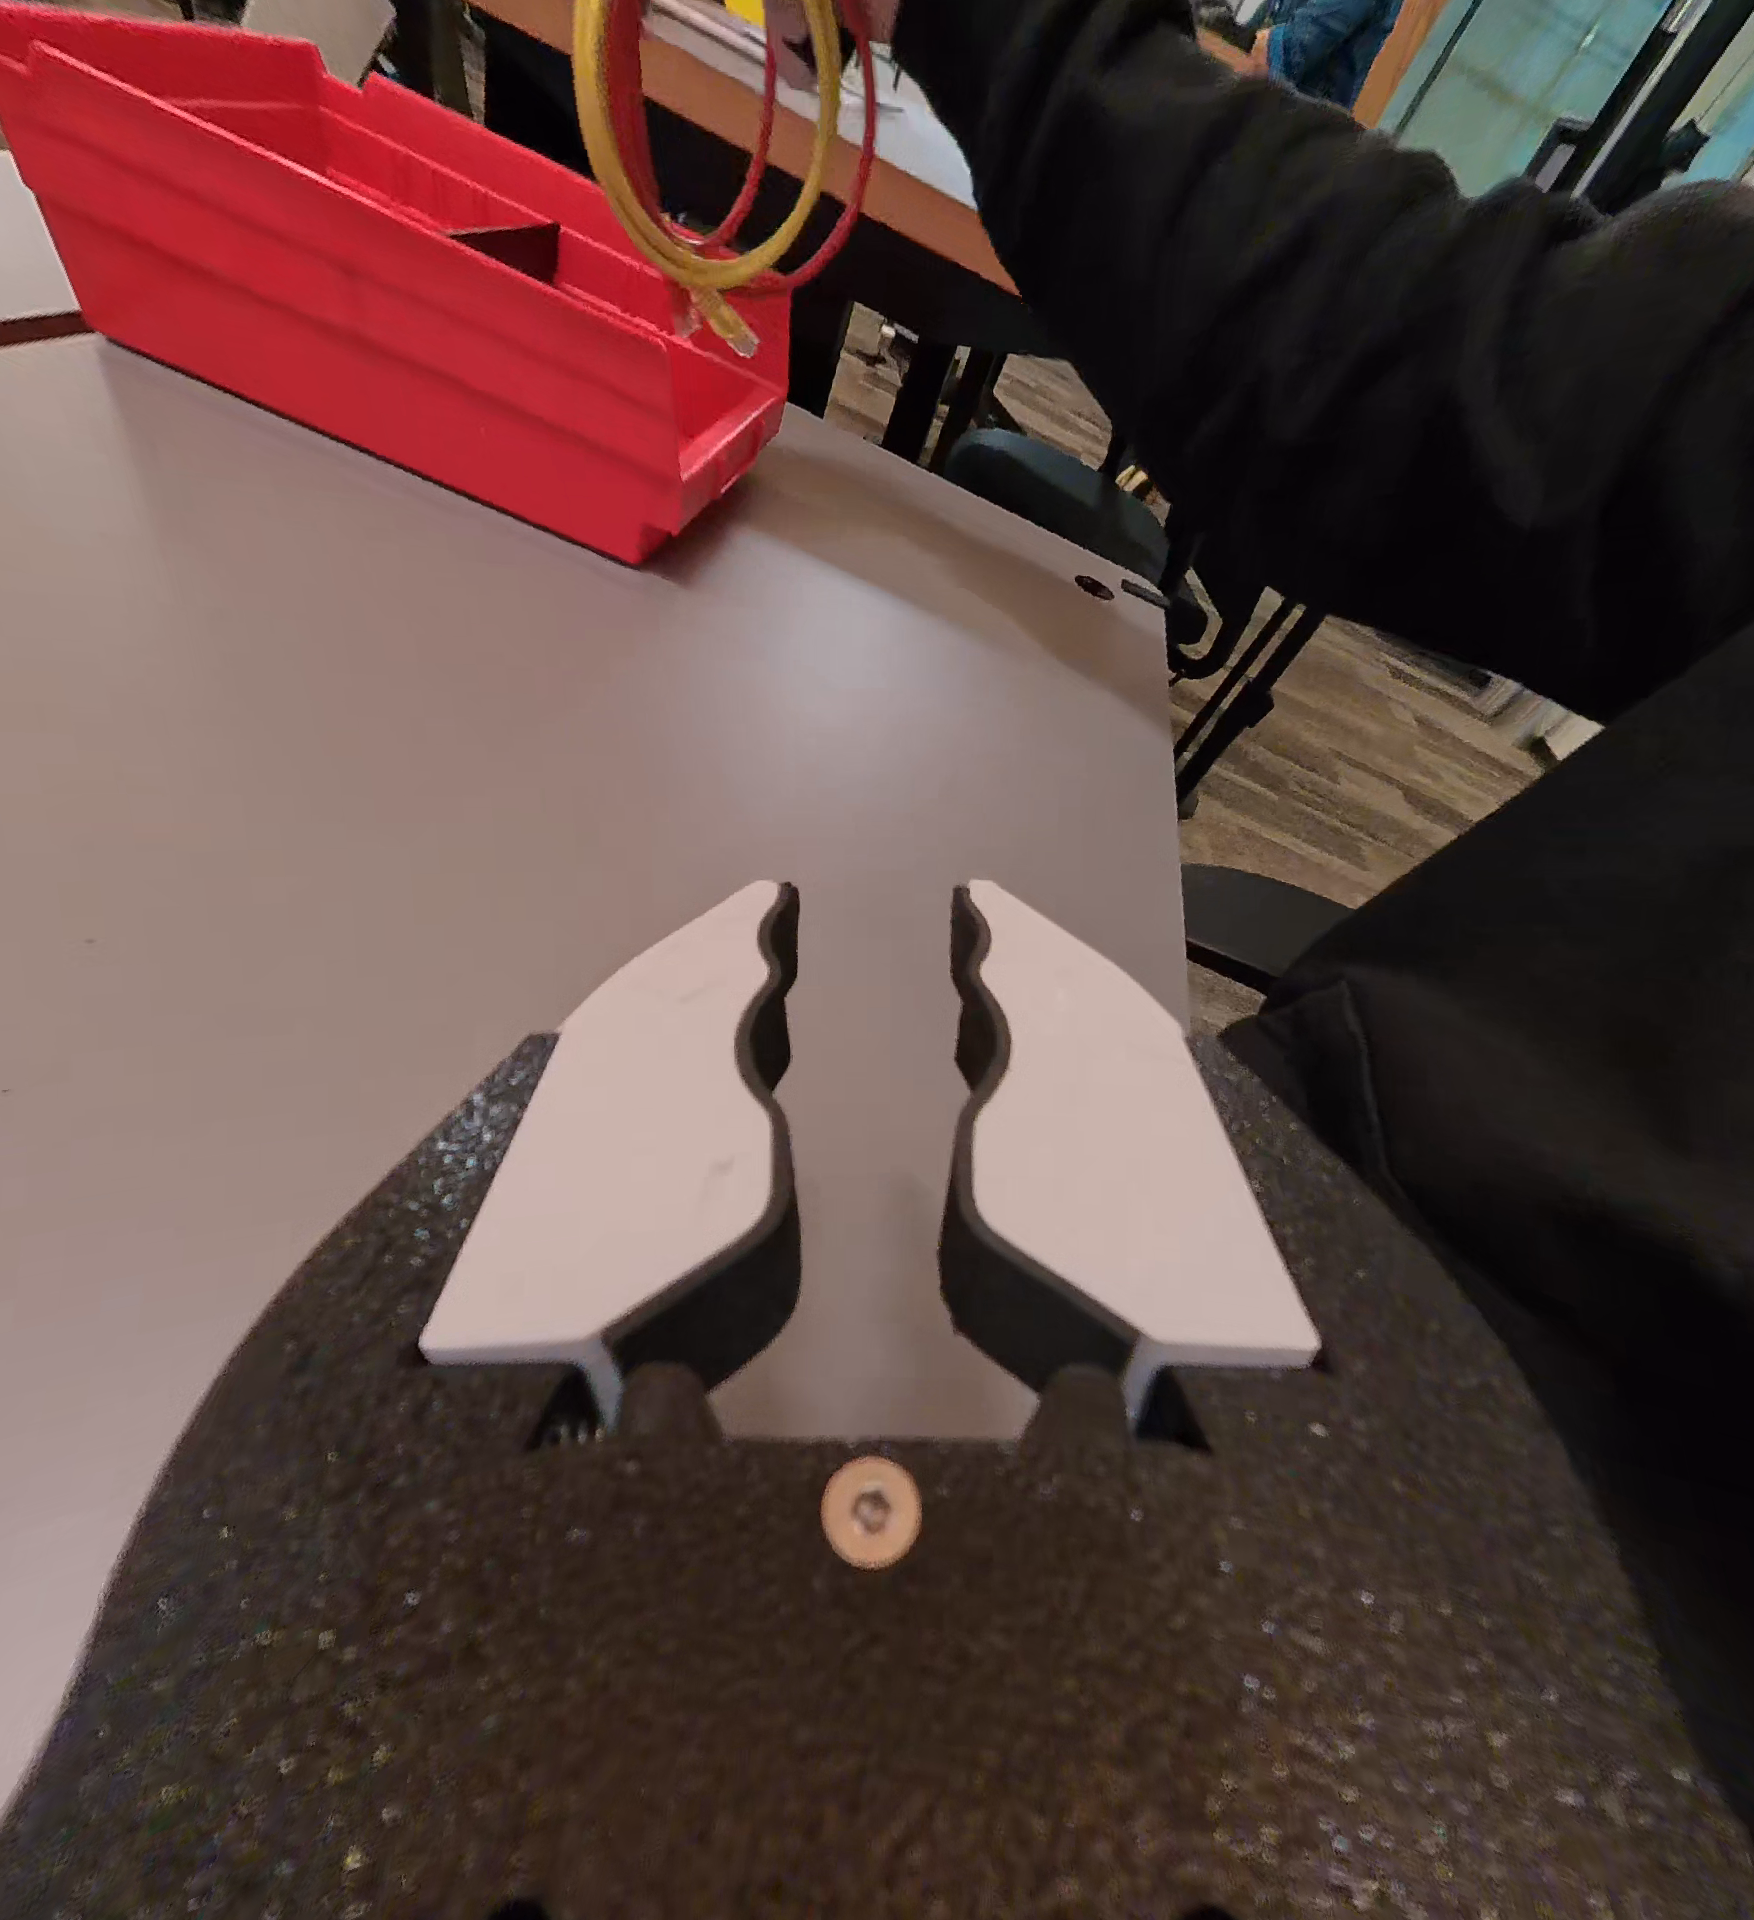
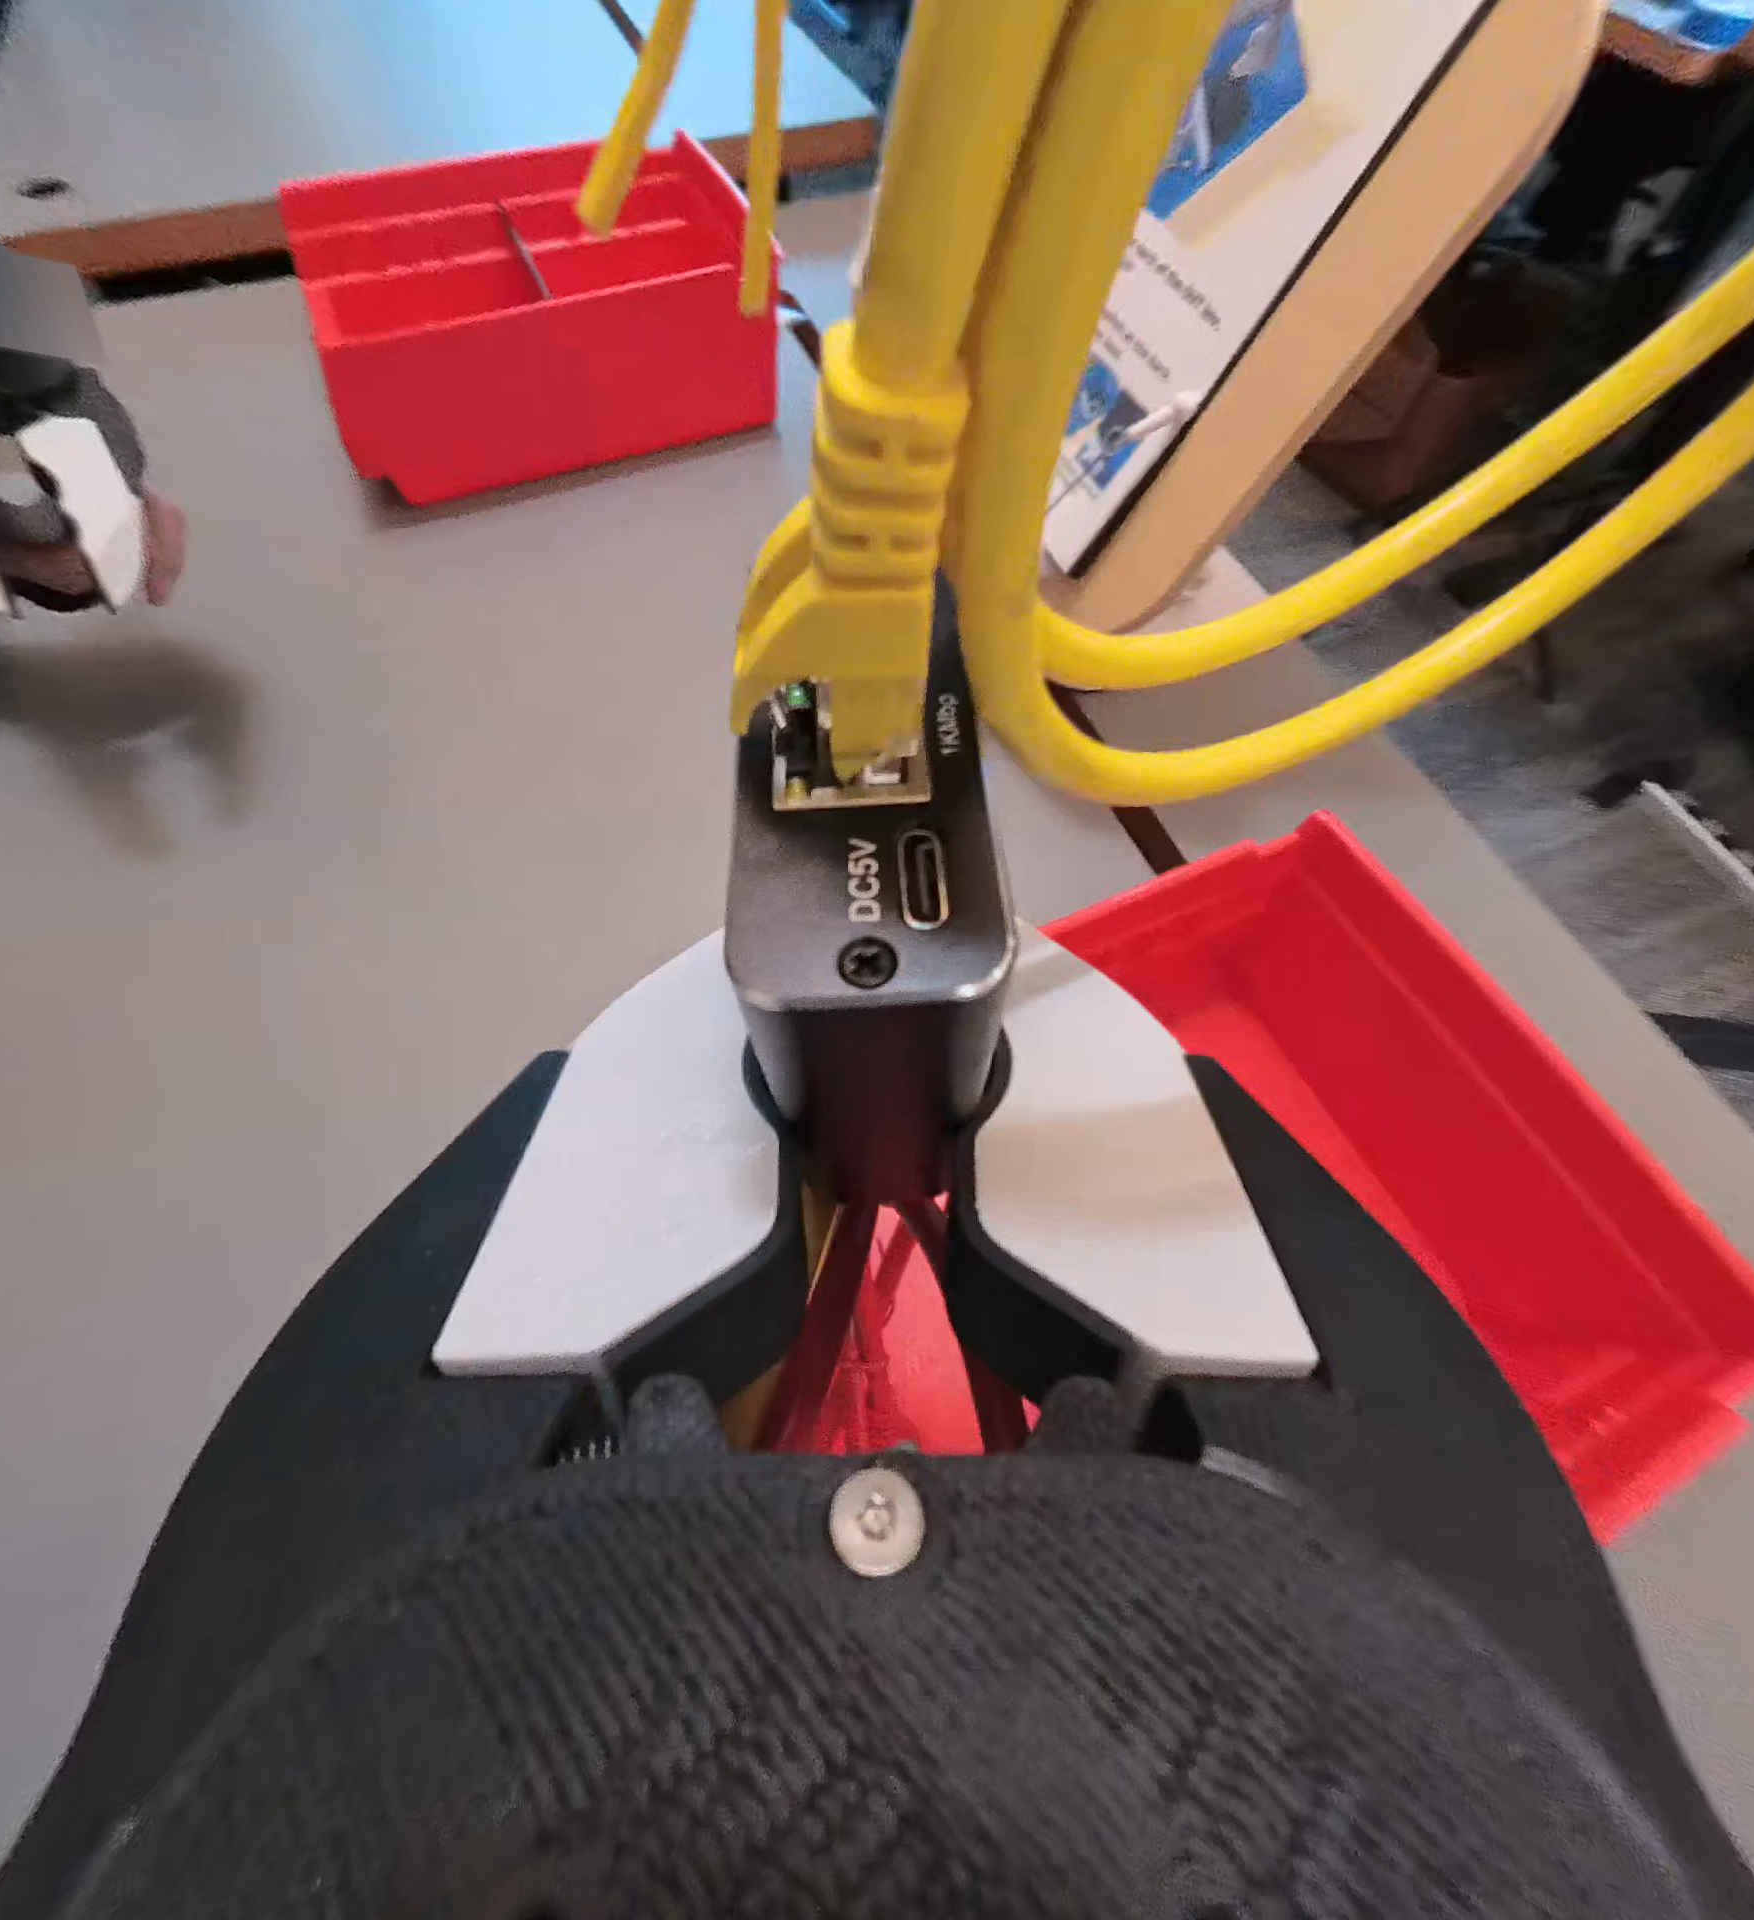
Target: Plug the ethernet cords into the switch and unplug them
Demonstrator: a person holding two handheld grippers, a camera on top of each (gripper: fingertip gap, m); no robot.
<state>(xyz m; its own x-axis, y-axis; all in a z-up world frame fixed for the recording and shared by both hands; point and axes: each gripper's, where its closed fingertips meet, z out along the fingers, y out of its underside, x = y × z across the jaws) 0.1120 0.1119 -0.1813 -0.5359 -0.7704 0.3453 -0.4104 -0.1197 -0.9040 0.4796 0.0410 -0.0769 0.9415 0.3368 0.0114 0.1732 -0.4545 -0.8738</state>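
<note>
The right gripper [image 2: 878, 1091] is clamped on the small black metal switch [image 2: 868, 914], lifted above the grey counter [image 2: 437, 831]; a yellow ethernet cord [image 2: 878, 488] sits in its port. The left gripper [image 1: 875, 914] hovers empty, jaws apart. Unplugging seems next: pinch the plug's boot, press its latch. The switch bears white printed markings.

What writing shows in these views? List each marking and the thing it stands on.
I do not copy out writing; here is where it stands.
On the black switch, held in the right gripper: a short white marking beside its USB-C port.
Same switch: a second white marking beside the ethernet port, slightly blurred.
Poster board behind: printed lines, too blurred to read.
Left wrist view: none.
</note>
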